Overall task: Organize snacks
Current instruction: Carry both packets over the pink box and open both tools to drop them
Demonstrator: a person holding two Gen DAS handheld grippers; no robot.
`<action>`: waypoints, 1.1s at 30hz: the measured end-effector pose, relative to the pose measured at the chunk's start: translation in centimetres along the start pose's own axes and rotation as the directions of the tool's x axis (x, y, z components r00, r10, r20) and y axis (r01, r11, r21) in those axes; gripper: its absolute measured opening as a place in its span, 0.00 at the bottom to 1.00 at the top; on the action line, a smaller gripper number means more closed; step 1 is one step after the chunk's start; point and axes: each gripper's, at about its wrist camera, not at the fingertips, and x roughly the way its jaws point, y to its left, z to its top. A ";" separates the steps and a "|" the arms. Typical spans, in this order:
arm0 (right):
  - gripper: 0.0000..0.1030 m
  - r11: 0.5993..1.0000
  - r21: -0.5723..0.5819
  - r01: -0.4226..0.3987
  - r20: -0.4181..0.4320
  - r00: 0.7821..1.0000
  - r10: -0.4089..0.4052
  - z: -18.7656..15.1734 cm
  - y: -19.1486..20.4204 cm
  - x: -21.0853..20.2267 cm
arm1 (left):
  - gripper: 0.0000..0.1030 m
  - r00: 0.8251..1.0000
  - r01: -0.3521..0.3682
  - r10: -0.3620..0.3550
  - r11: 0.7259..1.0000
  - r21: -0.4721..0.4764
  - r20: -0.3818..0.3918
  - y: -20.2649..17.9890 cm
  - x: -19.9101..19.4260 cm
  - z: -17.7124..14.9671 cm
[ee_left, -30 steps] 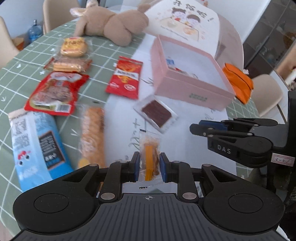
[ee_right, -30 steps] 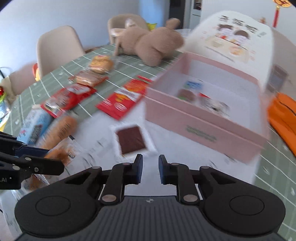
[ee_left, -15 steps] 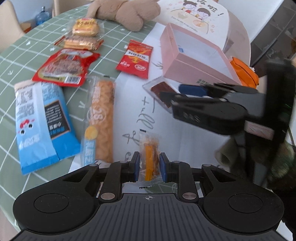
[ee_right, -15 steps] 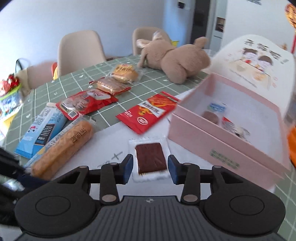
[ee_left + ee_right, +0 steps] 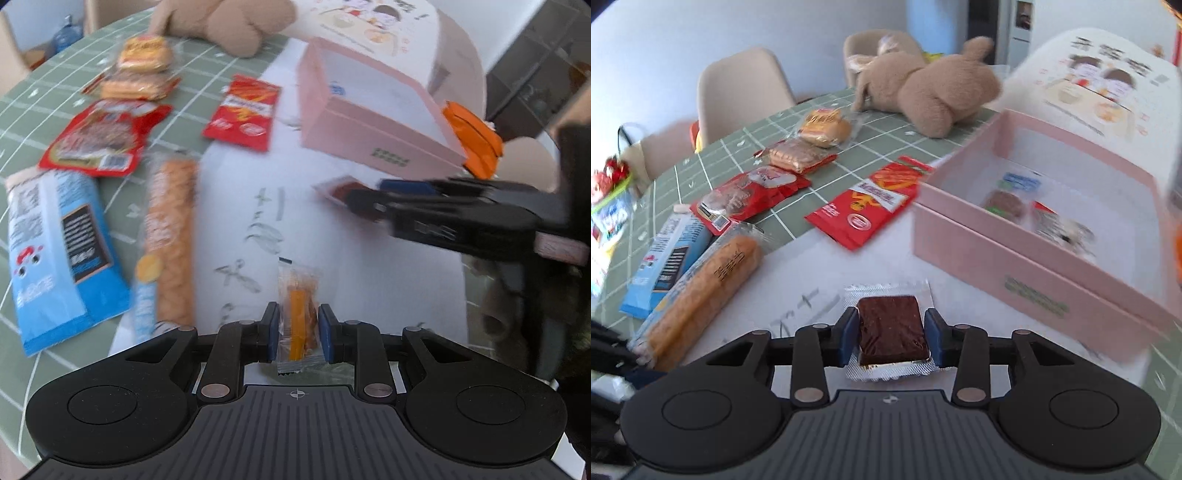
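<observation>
My left gripper (image 5: 297, 330) is shut on a small clear packet with an orange stick snack (image 5: 296, 317), held above the white sheet. My right gripper (image 5: 891, 338) has its pads on both sides of a dark brown bar in a clear wrapper (image 5: 891, 328), closed against it on the table. In the left wrist view the right gripper (image 5: 369, 201) is to the right, in front of the open pink box (image 5: 369, 136). The pink box (image 5: 1027, 258) holds several small snacks (image 5: 1004, 201).
On the green checked cloth lie a red chips packet (image 5: 871, 203), a long orange biscuit pack (image 5: 705, 280), a blue bag (image 5: 55, 254), a red jerky packet (image 5: 99, 136) and bread packs (image 5: 809, 144). A plush toy (image 5: 931, 88) lies behind; an orange object (image 5: 476, 144) is by the box.
The right gripper moved forward onto the brown bar and closed on it. The left gripper kept its hold on the orange stick packet and shifted slightly.
</observation>
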 end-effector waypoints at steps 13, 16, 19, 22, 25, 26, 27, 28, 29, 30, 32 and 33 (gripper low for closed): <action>0.38 0.961 0.129 0.244 0.256 0.928 -0.270 3.2 -5.8 -10.5 | 0.26 0.923 0.184 -0.216 0.975 0.126 0.319 -6.4 -0.9 16.3; 0.51 0.956 0.165 0.243 0.241 0.930 -0.279 5.5 -7.4 -8.6 | 0.27 0.936 0.128 -0.157 0.985 0.112 0.316 -6.3 0.9 19.1; 0.51 0.949 0.183 0.258 0.186 0.938 -0.291 4.9 -7.7 -7.1 | 0.27 0.938 0.093 -0.116 0.992 0.083 0.327 -4.4 0.9 18.7; 0.51 0.961 0.168 0.220 0.158 0.956 -0.246 2.5 -6.9 -6.3 | 0.27 0.947 0.019 -0.040 0.997 0.070 0.317 -1.8 0.3 16.3; 0.51 0.968 0.139 0.210 0.115 0.967 -0.227 1.2 -5.6 -4.5 | 0.28 0.959 -0.095 0.079 0.994 0.045 0.272 1.3 0.3 13.4; 0.51 0.970 0.140 0.199 0.102 0.972 -0.214 1.0 -5.2 -3.9 | 0.28 0.957 -0.132 0.122 0.991 0.024 0.263 2.7 0.2 12.1; 0.51 0.972 0.146 0.182 0.093 0.976 -0.197 1.0 -4.8 -3.3 | 0.28 0.954 -0.159 0.153 0.987 0.003 0.259 3.8 0.0 11.6; 0.51 0.975 0.152 0.165 0.087 0.980 -0.179 1.1 -4.4 -2.8 | 0.28 0.947 -0.192 0.193 0.981 -0.029 0.256 5.2 -0.3 10.7; 0.51 0.977 0.155 0.145 0.084 0.984 -0.159 1.4 -3.9 -2.3 | 0.28 0.942 -0.210 0.219 0.976 -0.059 0.255 6.4 -0.7 10.1; 0.51 0.980 0.154 0.126 0.084 0.987 -0.140 1.5 -3.3 -2.0 | 0.27 0.936 -0.226 0.242 0.970 -0.092 0.255 7.4 -0.9 9.6; 0.52 0.986 0.142 0.084 0.080 0.992 -0.096 2.2 -1.8 -1.0 | 0.27 0.929 -0.237 0.274 0.957 -0.167 0.248 9.7 -1.6 8.4; 0.52 0.989 0.133 0.061 0.077 0.994 -0.072 2.5 -0.9 -0.5 | 0.27 0.928 -0.236 0.278 0.953 -0.187 0.246 10.5 -1.8 8.1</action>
